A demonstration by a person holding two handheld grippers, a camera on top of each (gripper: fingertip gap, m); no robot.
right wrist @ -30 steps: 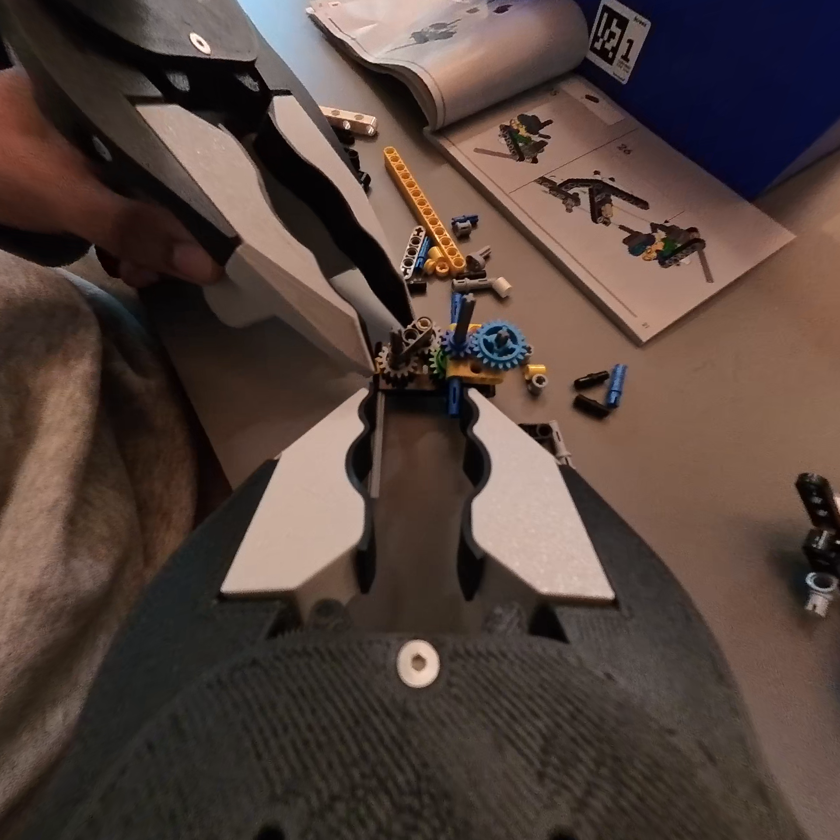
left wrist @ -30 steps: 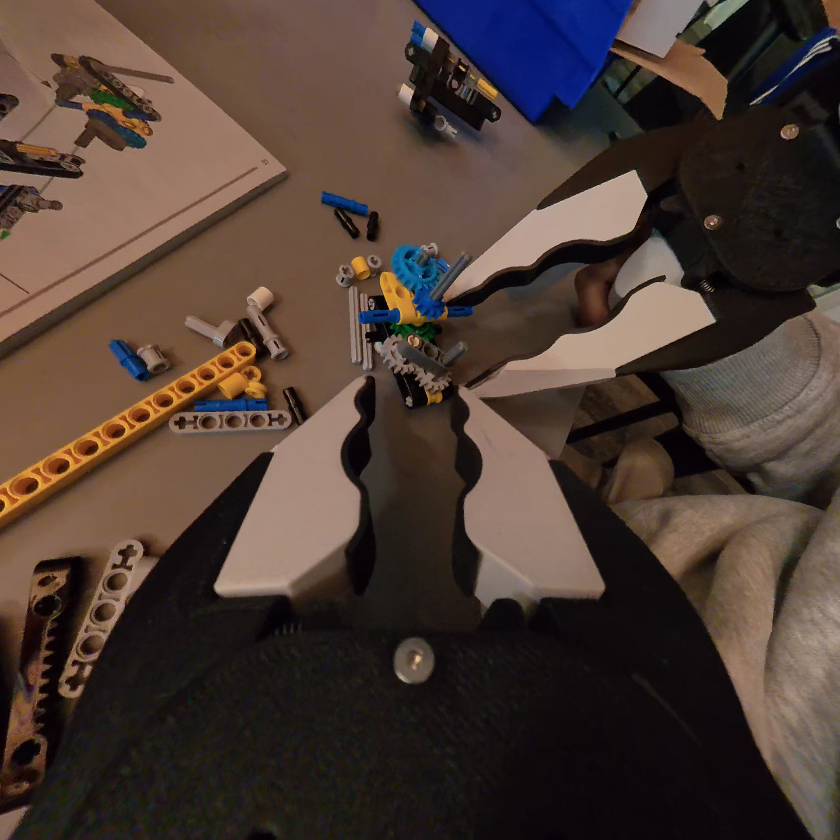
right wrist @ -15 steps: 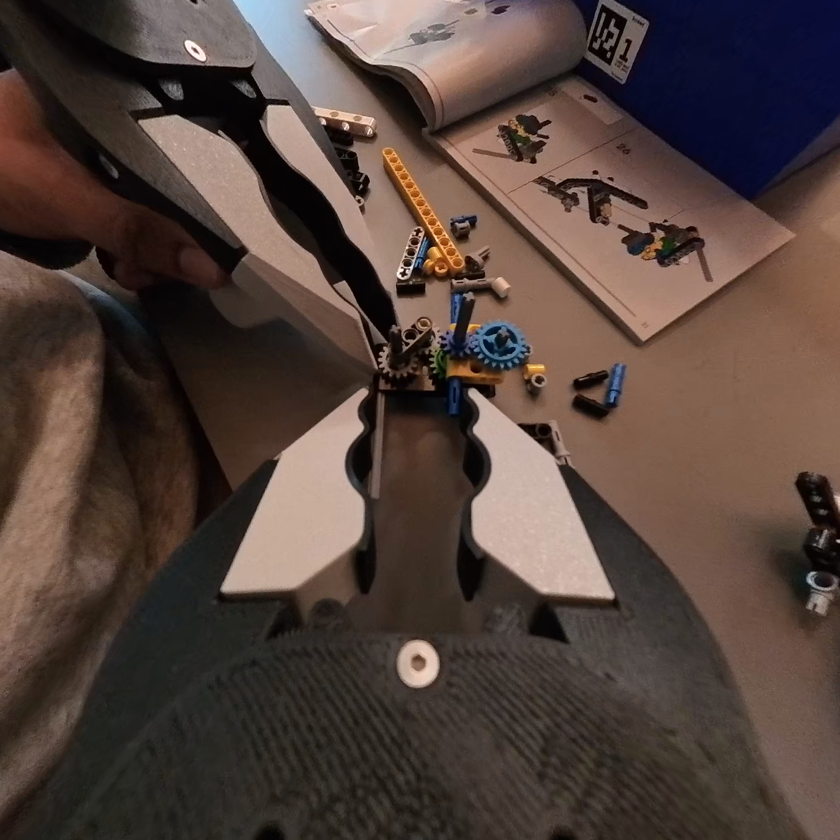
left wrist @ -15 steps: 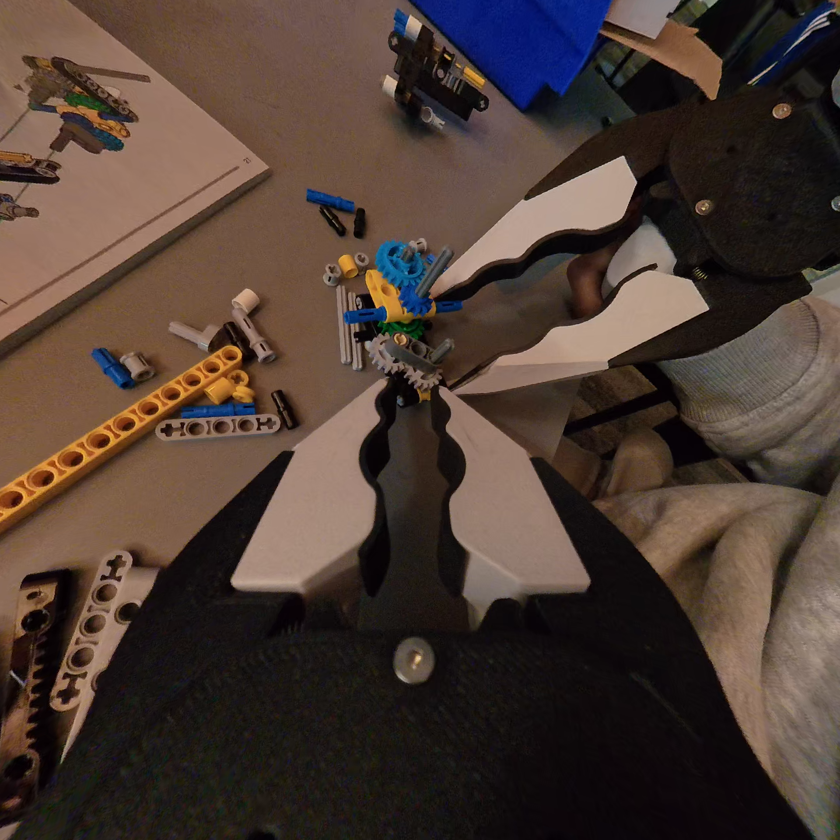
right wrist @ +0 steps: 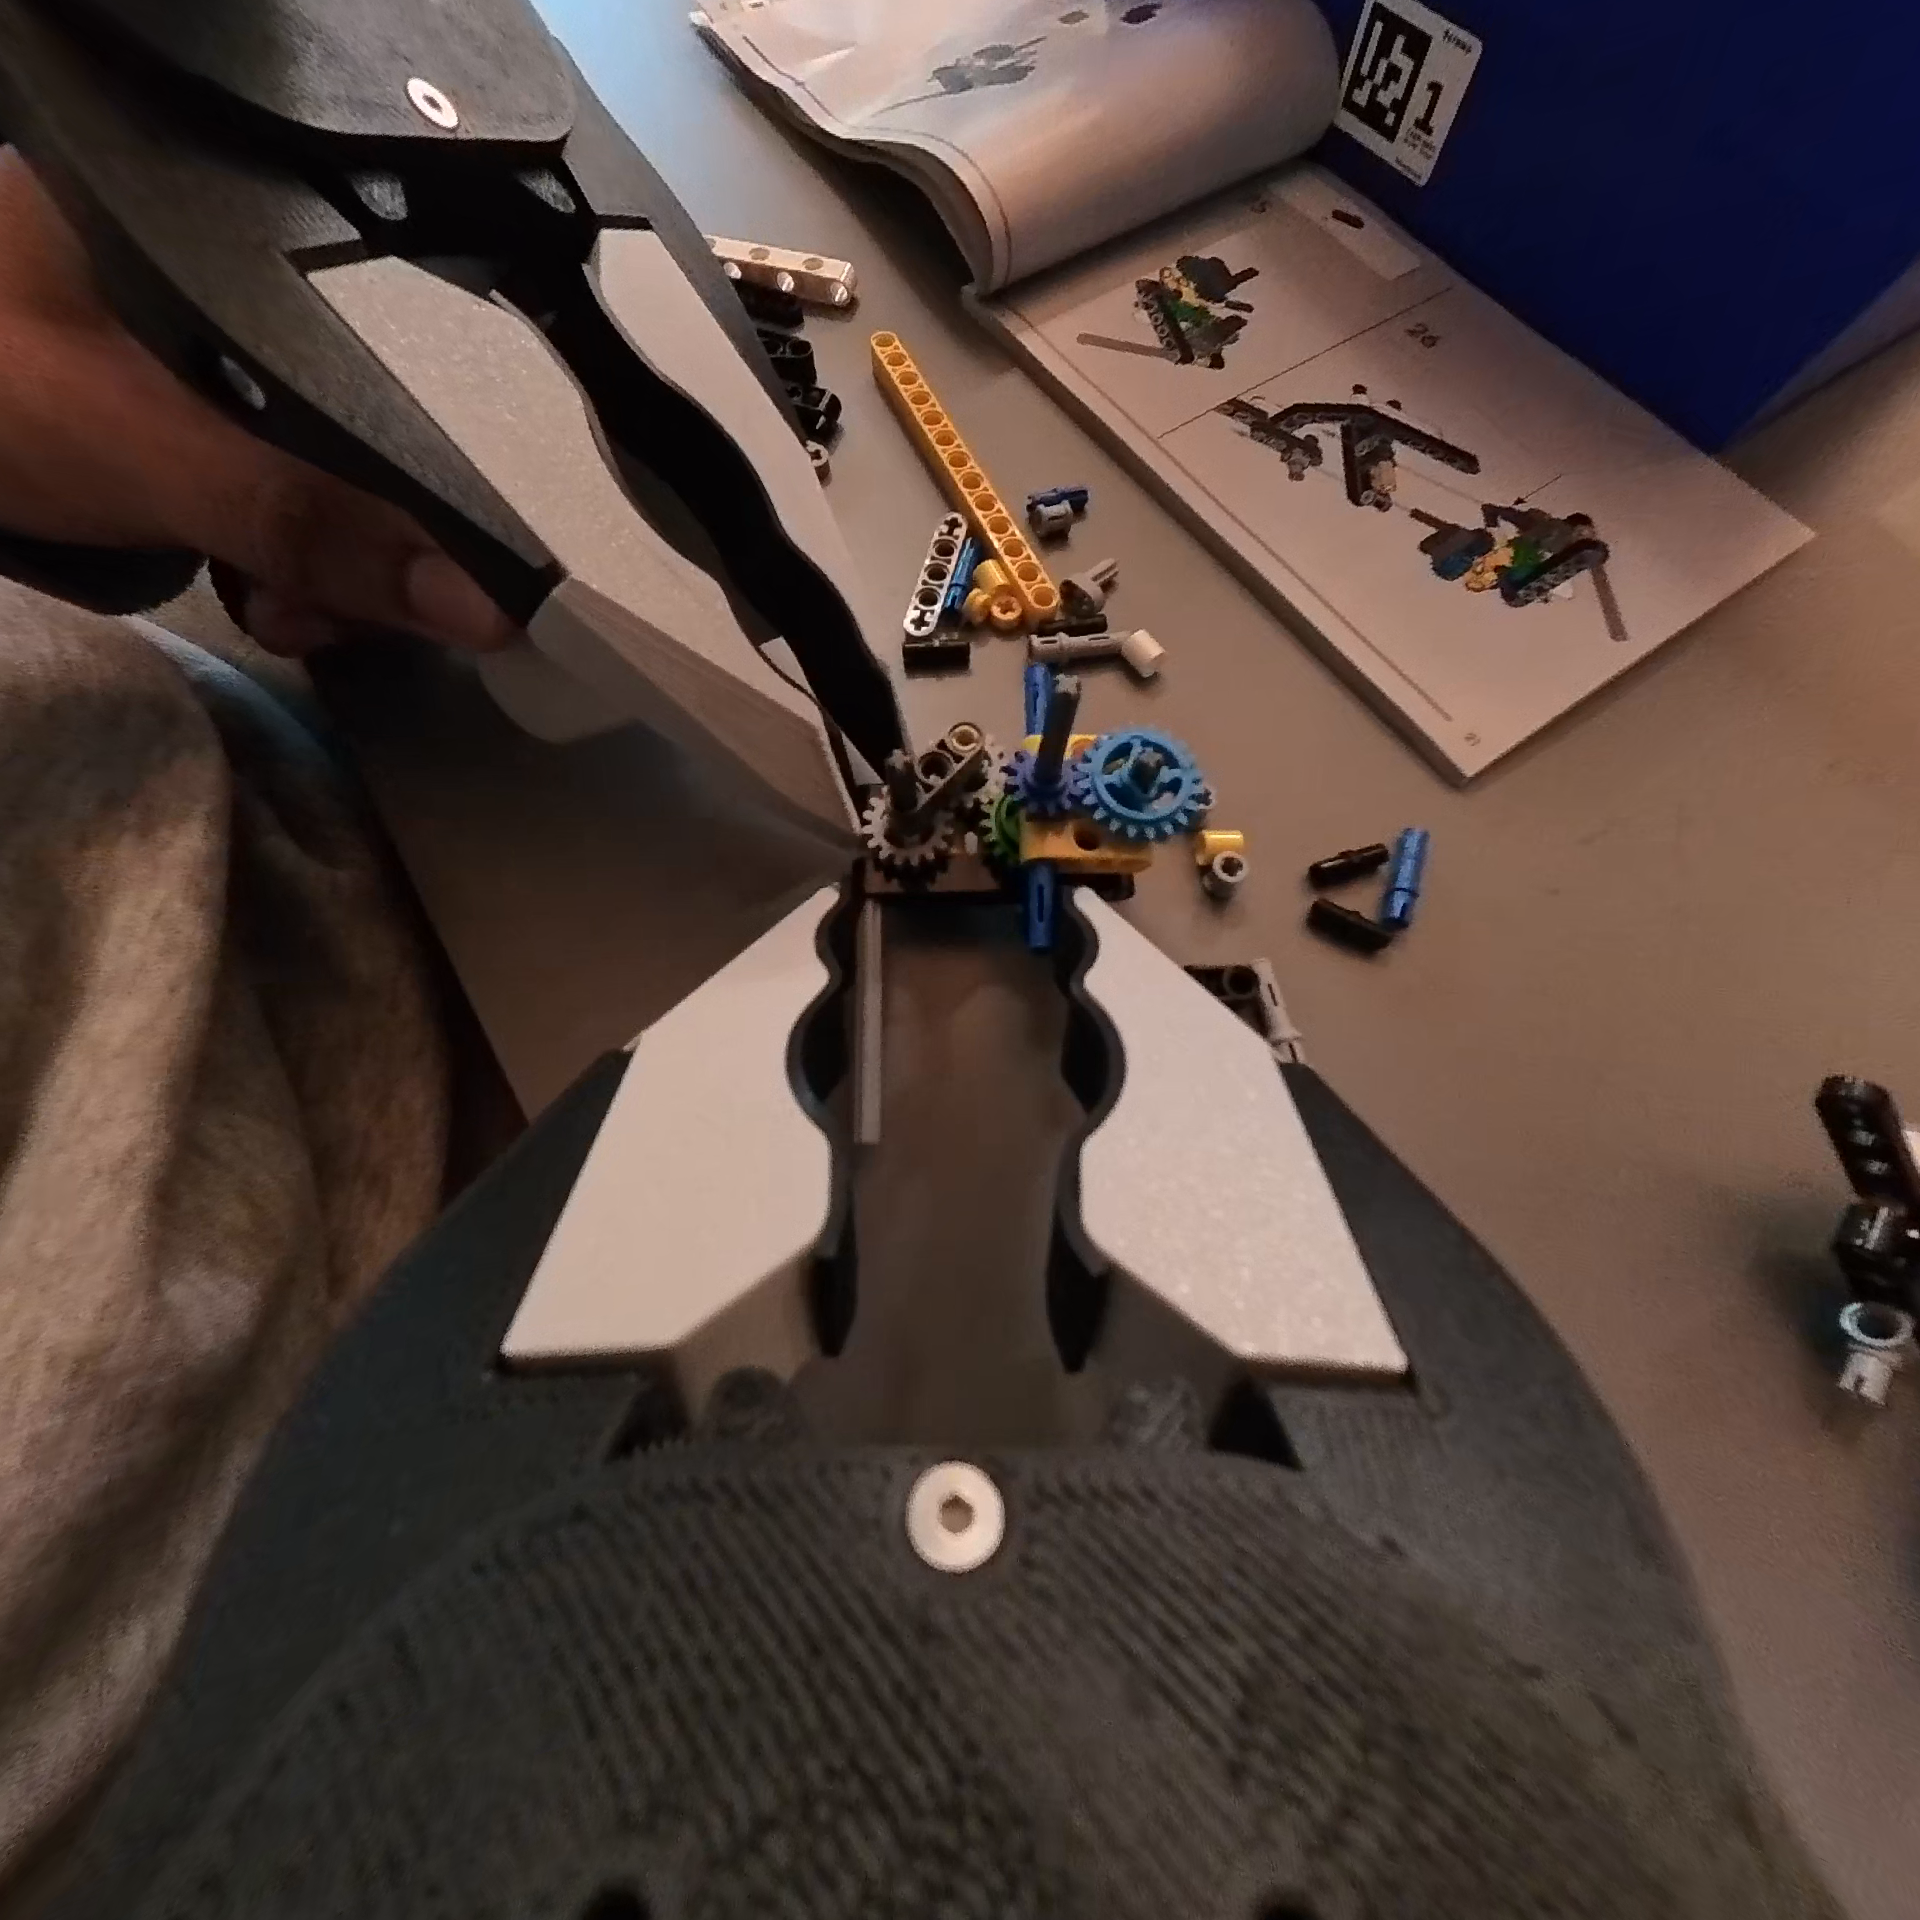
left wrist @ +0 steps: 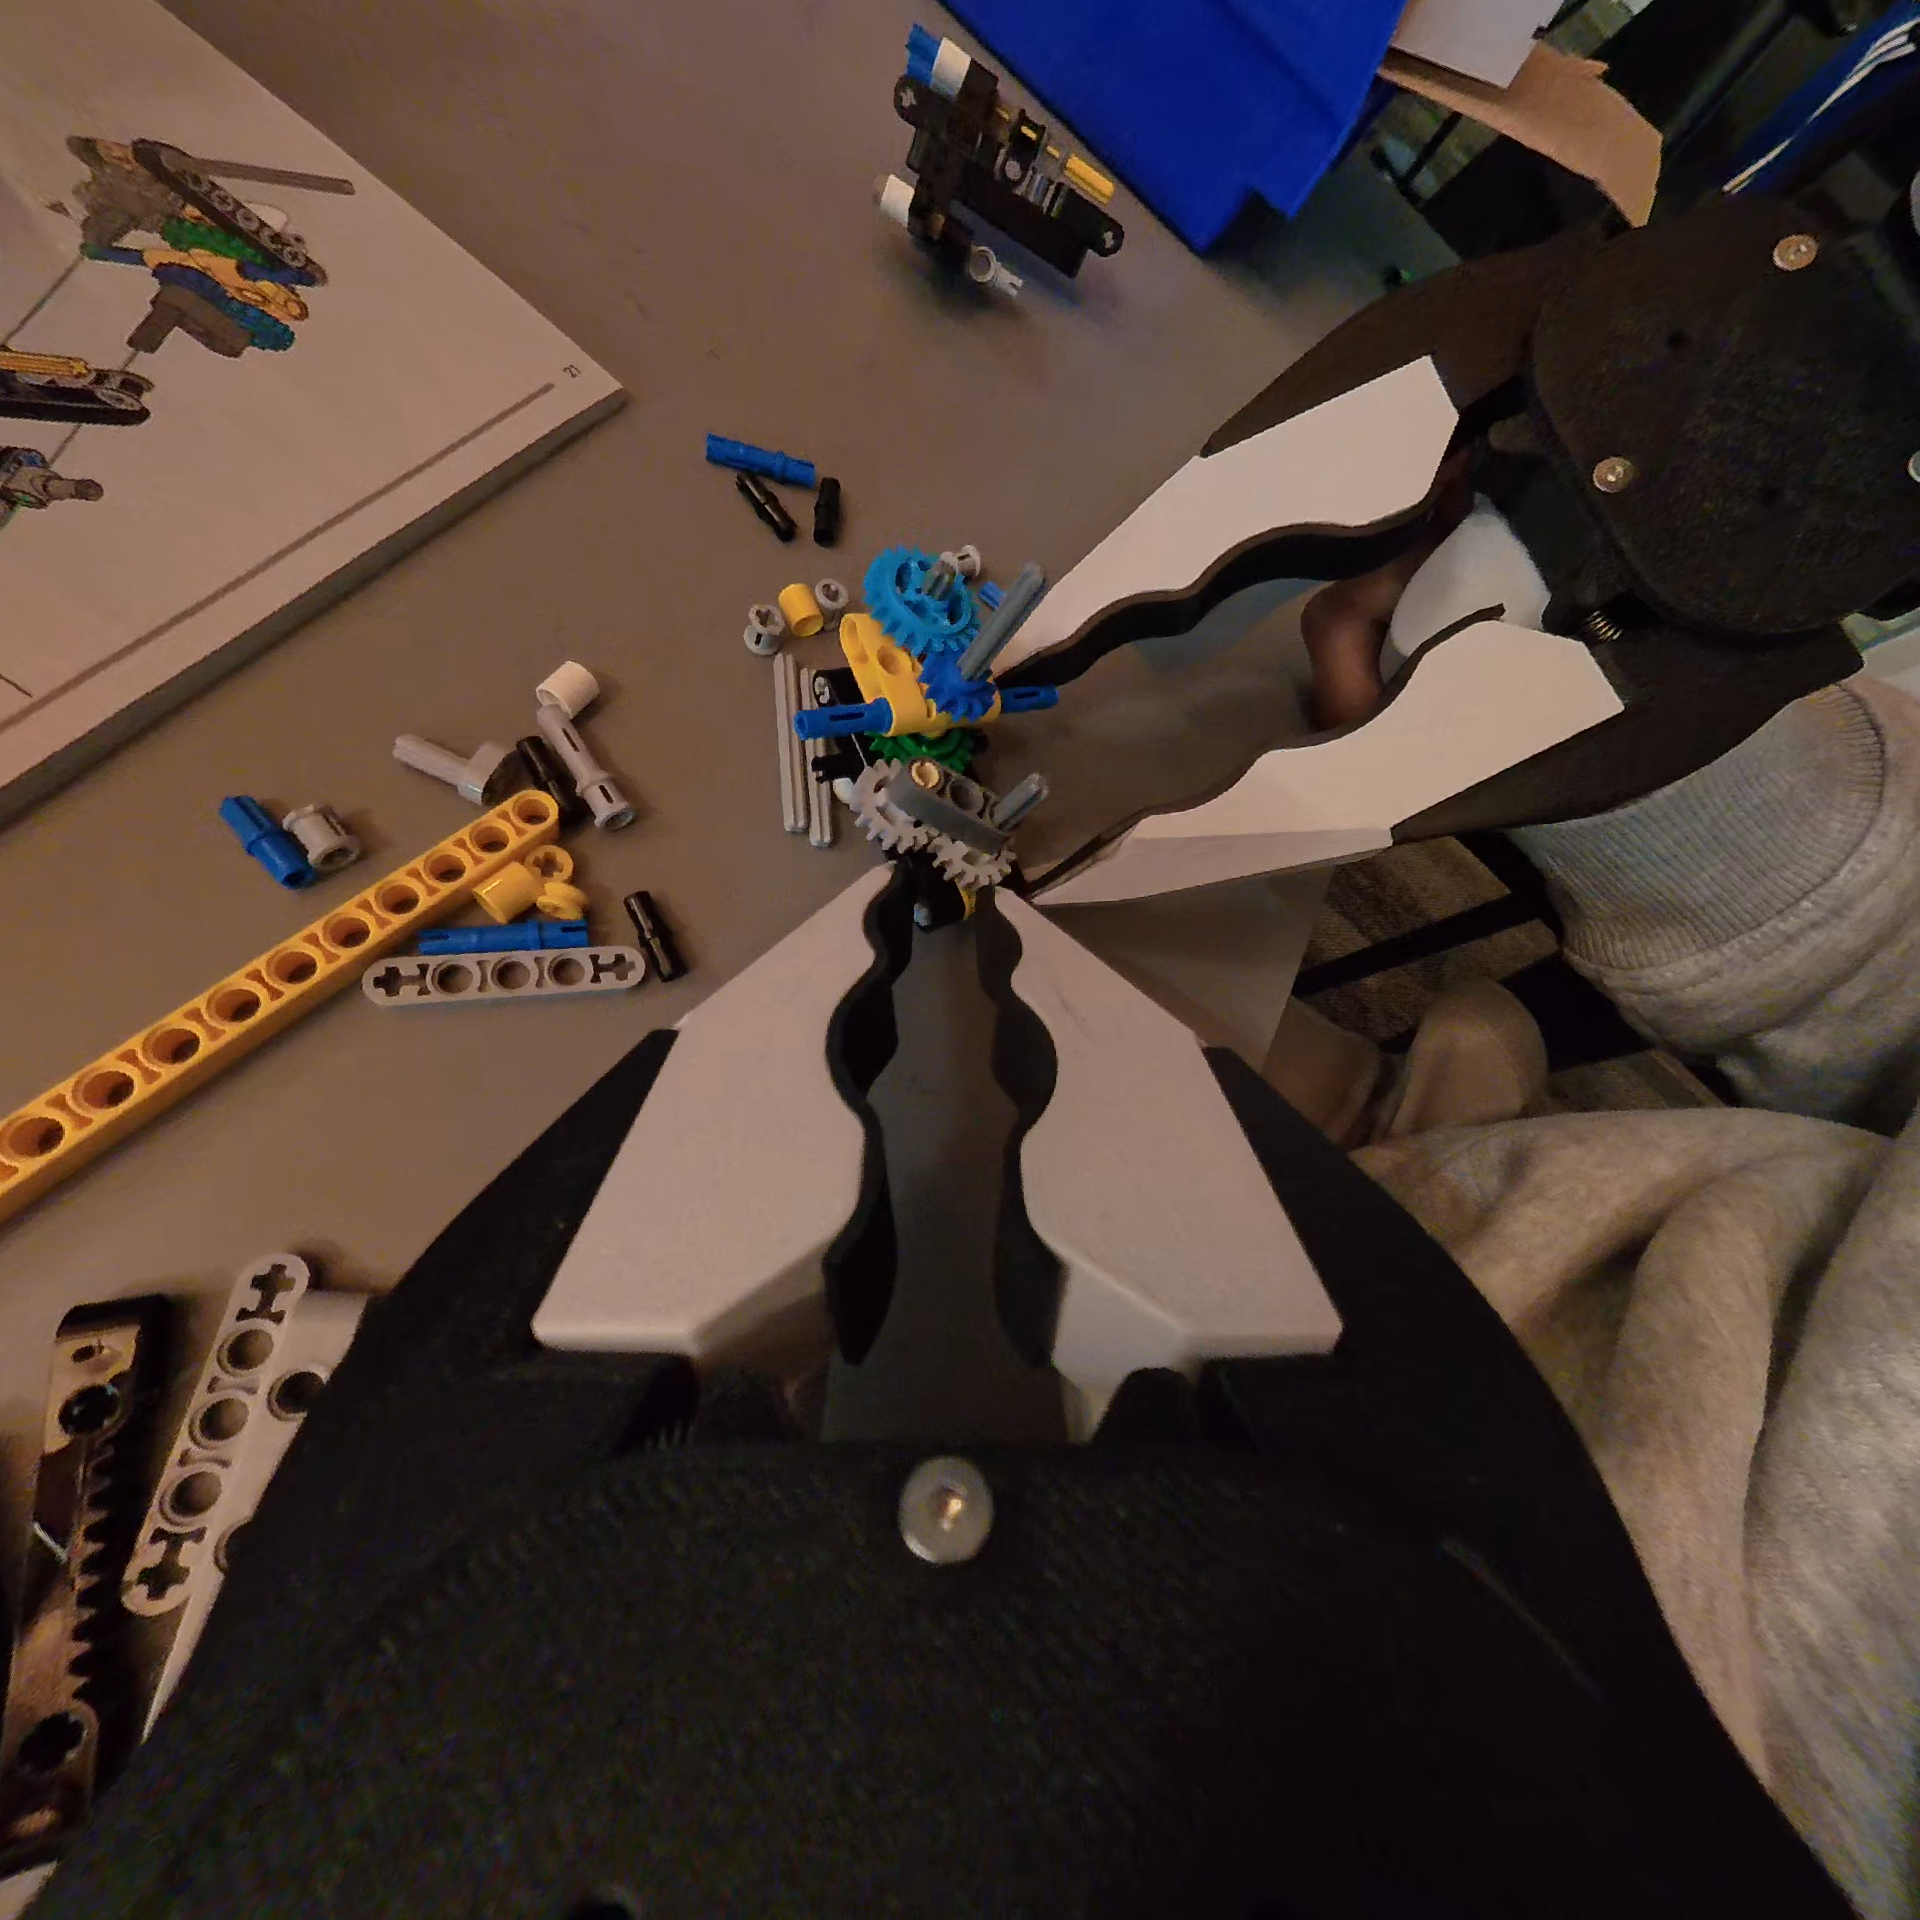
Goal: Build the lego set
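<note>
The right gripper (right wrist: 961, 883) has its jaws parted around the near end of a small gear assembly (right wrist: 1039, 805) on the grey tabletop (right wrist: 1507, 935). The left gripper (right wrist: 868, 774) comes in from the upper left, its jaws pinched at the assembly's grey gear (right wrist: 909, 831). Beyond lie a long yellow beam (right wrist: 961, 468) and an open instruction booklet (right wrist: 1351, 416).

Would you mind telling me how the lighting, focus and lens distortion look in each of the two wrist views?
Left wrist view: dim, warm light; the gear assembly and yellow beam are sharp, the table without glare; wide-angle bending stretches the left gripper body at the bottom. Right wrist view: equally dim; the instruction booklet catches brighter light, the small black assembly at the right edge is blurred.
</note>
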